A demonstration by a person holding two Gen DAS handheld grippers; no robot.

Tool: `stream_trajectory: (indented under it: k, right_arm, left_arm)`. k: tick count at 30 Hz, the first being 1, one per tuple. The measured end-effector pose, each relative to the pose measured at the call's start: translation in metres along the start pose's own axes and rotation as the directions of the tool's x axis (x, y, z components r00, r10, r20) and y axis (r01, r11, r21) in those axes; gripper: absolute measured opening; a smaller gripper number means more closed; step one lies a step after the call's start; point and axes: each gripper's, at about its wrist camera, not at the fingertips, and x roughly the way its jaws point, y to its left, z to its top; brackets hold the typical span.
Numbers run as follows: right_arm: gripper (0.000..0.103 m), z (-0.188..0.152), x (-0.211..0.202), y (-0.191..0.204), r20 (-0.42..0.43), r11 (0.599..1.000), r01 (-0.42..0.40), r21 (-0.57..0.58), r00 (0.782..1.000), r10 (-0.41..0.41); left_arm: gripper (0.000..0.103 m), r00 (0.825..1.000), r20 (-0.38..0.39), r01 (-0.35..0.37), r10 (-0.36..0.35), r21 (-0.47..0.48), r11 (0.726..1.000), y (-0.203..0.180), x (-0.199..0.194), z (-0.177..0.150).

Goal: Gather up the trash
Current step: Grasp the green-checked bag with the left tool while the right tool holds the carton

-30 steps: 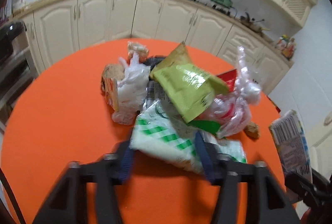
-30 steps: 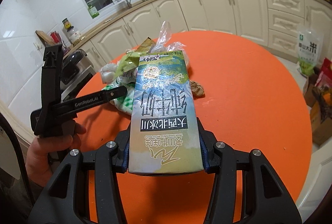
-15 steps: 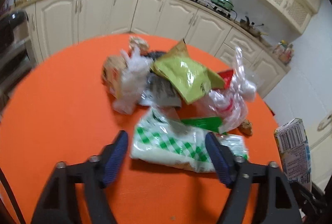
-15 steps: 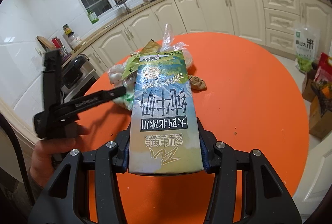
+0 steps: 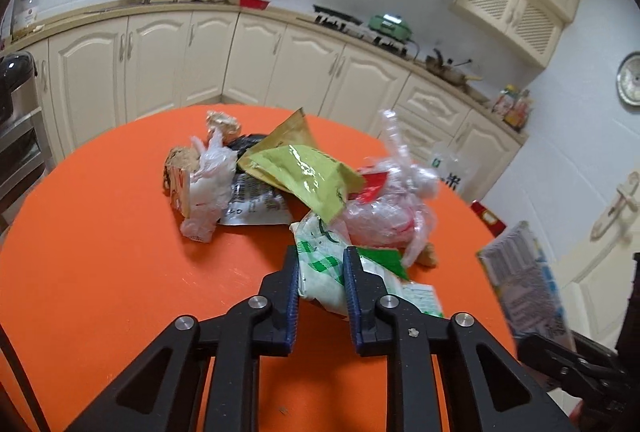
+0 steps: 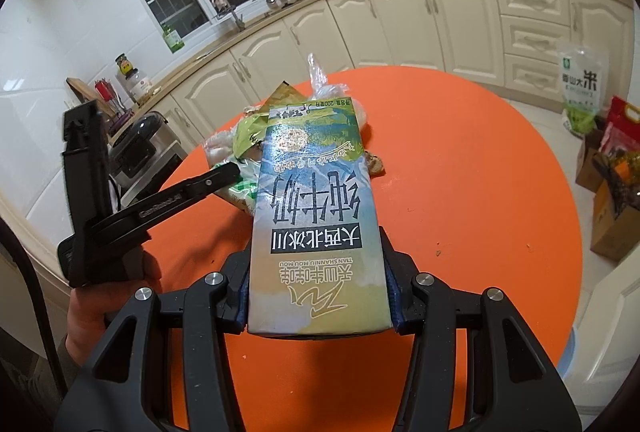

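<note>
Left gripper (image 5: 321,274) just closed, clamped on green-checked wrapper (image 5: 320,268) at six o'clock of trash pile (image 5: 296,176) on orange tabletop (image 5: 100,252). Right gripper (image 6: 318,298) clamped on milk carton (image 6: 316,216). Best lifted slowly, keeping neighbouring bags from dragging along.

The round orange table (image 5: 100,272) lay bare along its near and left side, giving open passage there, and its right half (image 6: 480,172) was bare too but for a few crumbs. The middle was blocked by a heap of wrappers: a crumpled white plastic bag (image 5: 208,188) on the left, a yellow-green foil pouch (image 5: 308,180) tilted on top, and a clear knotted plastic bag (image 5: 392,200) on the right. A small brown scrap (image 5: 428,256) sat just beside the clear bag. The upright blue-and-white milk carton (image 6: 316,216) screened the heap from the right-hand side.
</note>
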Motion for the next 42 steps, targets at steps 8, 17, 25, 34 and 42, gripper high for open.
stream_trajectory:
  k: [8,17,25,34,42]
  right_arm:
    - [0.047,-0.004,-0.011,0.003,0.017,1.000,0.001,0.005,1.000,-0.001]
    - [0.047,-0.008,-0.023,-0.012,0.032,0.999,0.018,0.041,0.999,-0.020]
    - [0.047,-0.010,-0.004,-0.054,-0.089,0.973,0.212,0.093,0.975,-0.204]
    - [0.047,-0.007,0.005,-0.049,-0.113,0.970,0.237,0.054,0.967,-0.230]
    - [0.046,-0.017,-0.001,-0.055,-0.070,0.976,0.197,0.095,0.979,-0.191]
  left_arm:
    - [0.011,0.996,0.073,0.043,-0.053,0.128,0.991,-0.027,-0.038,-0.023]
    - [0.029,0.997,0.020,0.063,-0.068,0.175,0.983,-0.060,-0.002,-0.042]
    - [0.033,0.996,-0.062,0.077,-0.069,0.142,0.987,-0.076,0.033,-0.029]
    - [0.056,0.973,-0.198,0.132,-0.116,0.070,0.989,-0.080,0.074,-0.029]
    - [0.019,0.973,-0.155,0.183,-0.172,0.062,0.981,-0.092,0.088,-0.021]
